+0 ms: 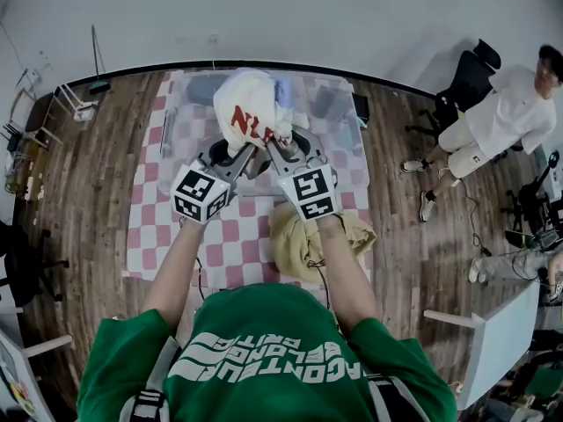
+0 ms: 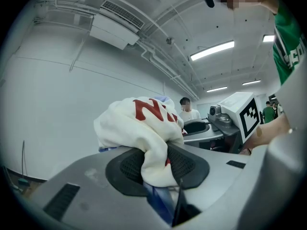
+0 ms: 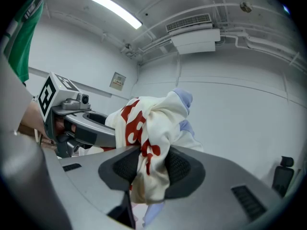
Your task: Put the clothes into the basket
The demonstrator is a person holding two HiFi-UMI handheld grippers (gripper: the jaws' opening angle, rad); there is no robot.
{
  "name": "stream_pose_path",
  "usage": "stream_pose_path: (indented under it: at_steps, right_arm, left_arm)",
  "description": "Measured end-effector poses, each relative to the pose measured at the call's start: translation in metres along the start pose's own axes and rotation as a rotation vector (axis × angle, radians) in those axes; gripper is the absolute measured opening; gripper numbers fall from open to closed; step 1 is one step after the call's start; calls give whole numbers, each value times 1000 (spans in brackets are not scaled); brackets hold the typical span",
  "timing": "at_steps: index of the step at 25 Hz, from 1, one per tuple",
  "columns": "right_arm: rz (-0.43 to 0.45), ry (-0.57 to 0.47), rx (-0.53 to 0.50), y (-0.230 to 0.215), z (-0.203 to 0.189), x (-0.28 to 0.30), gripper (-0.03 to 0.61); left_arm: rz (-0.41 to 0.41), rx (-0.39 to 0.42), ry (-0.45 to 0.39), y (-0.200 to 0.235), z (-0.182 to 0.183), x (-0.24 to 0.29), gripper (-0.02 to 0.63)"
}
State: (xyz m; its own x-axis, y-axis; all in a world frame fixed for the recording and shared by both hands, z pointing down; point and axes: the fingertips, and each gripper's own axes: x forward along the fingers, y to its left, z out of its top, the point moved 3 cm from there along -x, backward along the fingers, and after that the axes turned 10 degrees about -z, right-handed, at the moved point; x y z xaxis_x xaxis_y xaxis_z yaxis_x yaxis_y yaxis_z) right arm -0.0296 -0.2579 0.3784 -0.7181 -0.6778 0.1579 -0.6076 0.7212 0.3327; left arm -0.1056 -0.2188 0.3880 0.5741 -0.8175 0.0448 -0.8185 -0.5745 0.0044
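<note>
- The person's green shirt with white lettering [image 1: 264, 359] fills the 6 o'clock edge of the head view, with both bare forearms reaching towards 12 o'clock.
- A crumpled tan garment [image 1: 310, 236] lies on a pink-and-white checked cloth [image 1: 233, 240], just at 6 o'clock of the right hand's marker cube and touching neither gripper.
- The left gripper [image 1: 239, 154] [image 2: 156, 166] has its jaws clamped on a bunched white garment with red lettering and pale blue parts [image 1: 251, 108] [image 2: 139, 128] [image 3: 156, 121]; fabric fills the gap between the dark pads.
- The right gripper [image 1: 283, 152] [image 3: 146, 166] pinches the same bundle from its 3 o'clock side, and cloth hangs out below its pads.
- The bundle is held up off the cloth at 12 o'clock, above a see-through plastic basket [image 1: 337, 104]. Whether it touches the basket cannot be told.
- At 2 o'clock, well apart on the wooden floor [image 1: 88, 200], a person in white [image 1: 506, 112] sits by a black chair [image 1: 466, 77].
</note>
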Motion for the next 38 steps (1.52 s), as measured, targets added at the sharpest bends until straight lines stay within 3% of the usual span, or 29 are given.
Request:
stream_pose_path:
  at_steps: [17, 24, 32, 38]
  right_arm:
    - [113, 202, -56, -1, -76, 99, 138]
    - [179, 321, -61, 0, -120, 126, 138]
    - [289, 513, -62, 7, -193, 150, 138]
    - [368, 650, -151, 14, -247, 165, 138]
  left_arm:
    - [-67, 7, 279, 73, -81, 43, 106]
    - [-139, -12, 416, 90, -123, 63, 104]
    - [-273, -44, 649, 102, -188, 90, 103]
    - [-338, -99, 776, 106, -240, 106, 101]
